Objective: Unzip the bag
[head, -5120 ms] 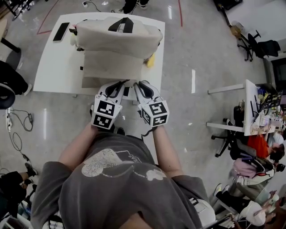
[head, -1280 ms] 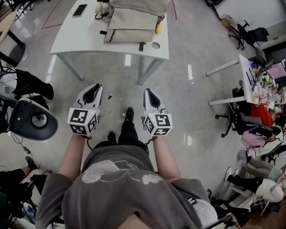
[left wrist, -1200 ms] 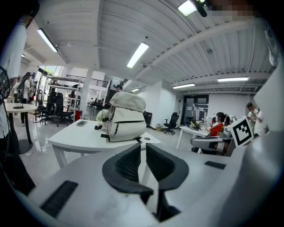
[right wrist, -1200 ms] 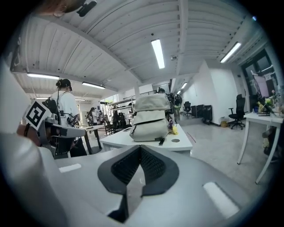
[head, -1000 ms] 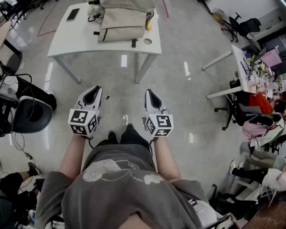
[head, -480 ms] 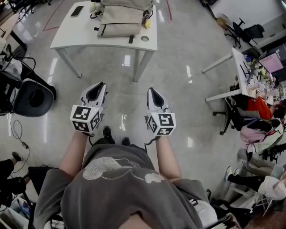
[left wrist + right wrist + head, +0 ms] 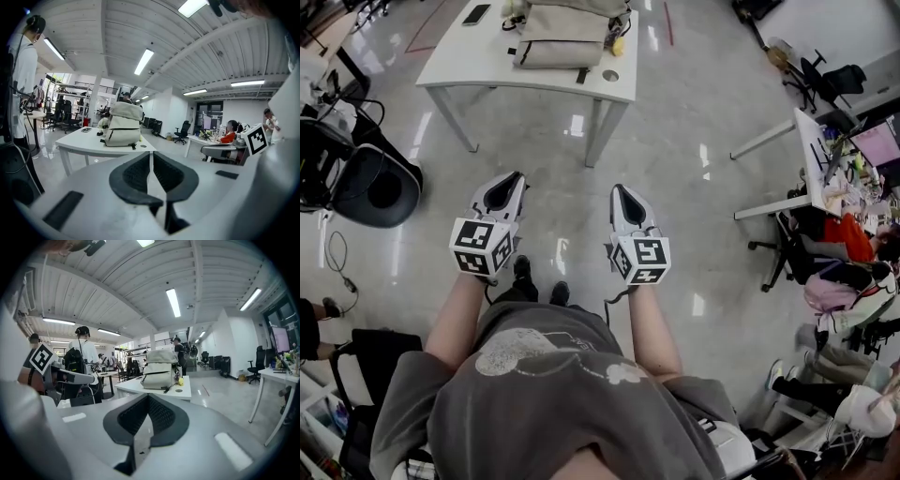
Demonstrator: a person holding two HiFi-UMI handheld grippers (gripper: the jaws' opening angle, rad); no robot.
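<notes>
Head view | bag (image 7: pixel 567 26), phone (image 7: pixel 475 13) on table (image 7: pixel 478 67), well ahead | left gripper (image 7: pixel 502 185) just narrowed, empty | right gripper (image 7: pixel 624 194) closed

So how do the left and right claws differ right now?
The left claw has its jaws a sliver apart after just closing further, while the right claw has its jaws pressed fully together. The left claw's marker cube bears a different pattern from the right claw's marker cube. Both are empty and both point at the bag on the white table, well short of it.
</notes>
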